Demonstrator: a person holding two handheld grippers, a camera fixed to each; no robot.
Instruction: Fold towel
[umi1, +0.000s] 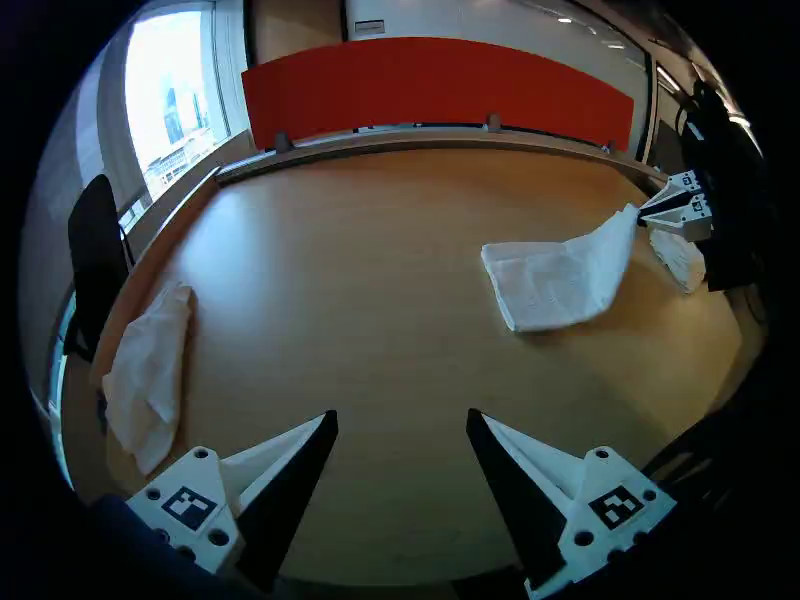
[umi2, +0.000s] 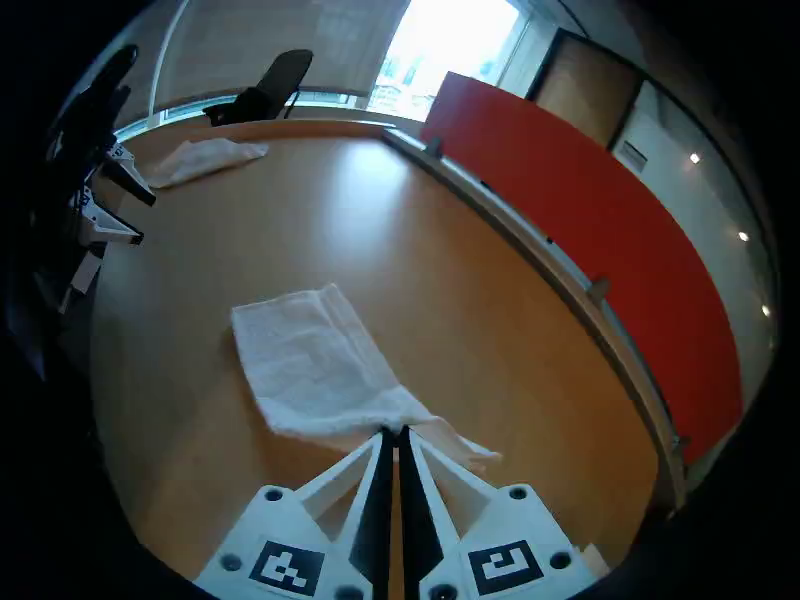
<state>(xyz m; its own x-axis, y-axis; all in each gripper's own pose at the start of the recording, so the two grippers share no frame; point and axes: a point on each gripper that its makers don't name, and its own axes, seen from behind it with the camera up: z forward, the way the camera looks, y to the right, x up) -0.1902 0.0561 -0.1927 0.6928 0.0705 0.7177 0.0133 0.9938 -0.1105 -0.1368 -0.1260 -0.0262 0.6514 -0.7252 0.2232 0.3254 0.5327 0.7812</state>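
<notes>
Pale wooden tabletop (umi1: 350, 260); limp, light white cloth towel (umi2: 300, 360) pinched at corner by right gripper (umi2: 392, 434); left gripper (umi1: 400, 414) spread, empty; corners best for gripping.

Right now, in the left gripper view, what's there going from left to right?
A black office chair → crumpled white cloth → white fabric towel → right gripper pinching its corner.

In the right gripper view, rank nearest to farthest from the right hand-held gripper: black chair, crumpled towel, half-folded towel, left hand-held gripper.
1. half-folded towel, pinched by the right hand-held gripper
2. left hand-held gripper, far left
3. crumpled towel, upper left
4. black chair, by window
</notes>
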